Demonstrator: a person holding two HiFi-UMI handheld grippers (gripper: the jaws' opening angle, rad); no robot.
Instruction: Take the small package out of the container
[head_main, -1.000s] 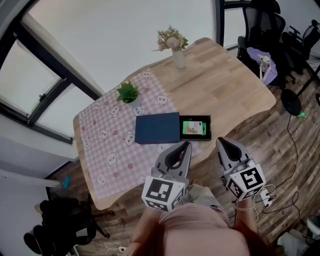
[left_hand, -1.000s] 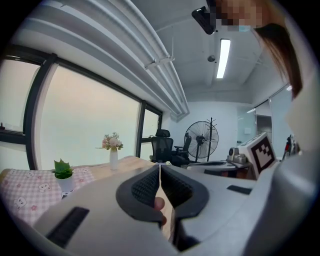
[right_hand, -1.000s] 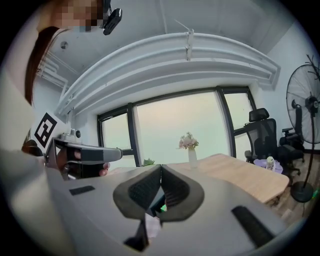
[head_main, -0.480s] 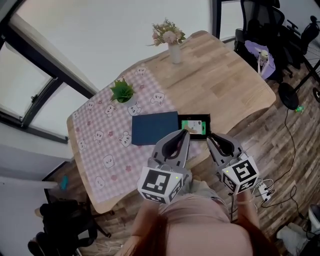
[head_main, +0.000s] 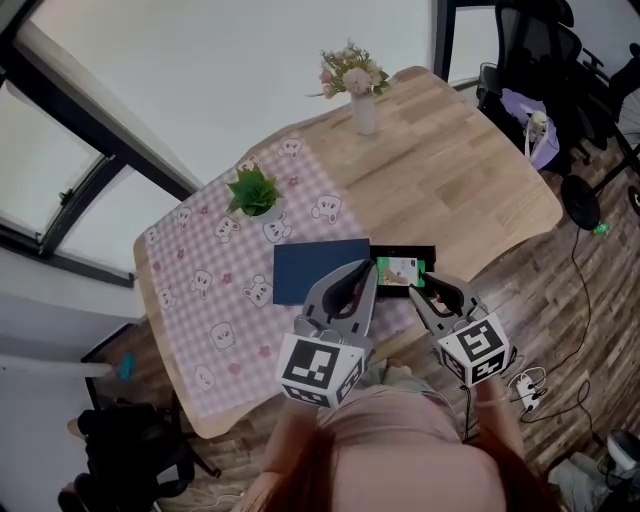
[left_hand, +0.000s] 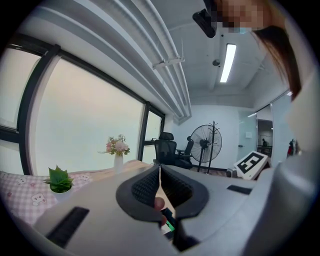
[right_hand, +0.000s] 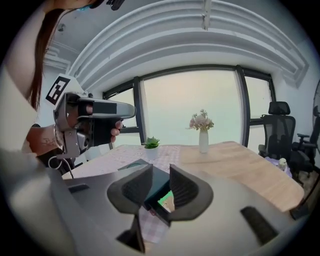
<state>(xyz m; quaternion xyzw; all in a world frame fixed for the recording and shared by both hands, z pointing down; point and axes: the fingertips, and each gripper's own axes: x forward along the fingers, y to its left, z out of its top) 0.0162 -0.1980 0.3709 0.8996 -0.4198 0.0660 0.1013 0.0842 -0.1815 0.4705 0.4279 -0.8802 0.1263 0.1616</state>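
The small package (head_main: 400, 268), green-faced, lay in the black container (head_main: 430, 262) just right of the frame's centre in the head view. The container sat near the front edge of the wooden table (head_main: 450, 180), open on top. A dark blue cover (head_main: 320, 268) touched its left side; whether that was a lid or a sleeve could not be told. With the top open, the package was probably reachable from above.

The right gripper (head_main: 432, 290) hovered just below the container in that view and aimed at it. Its jaws stood narrowly apart and had just been opening, with nothing between the pads. In the right gripper view the package (right_hand: 166, 199) showed through the gap, which suggested the gripper was lining up to pick it.

The left gripper (head_main: 362, 275) had its jaws pressed together and empty. It hung over the near edge of the cover, likely placed to steady the box.
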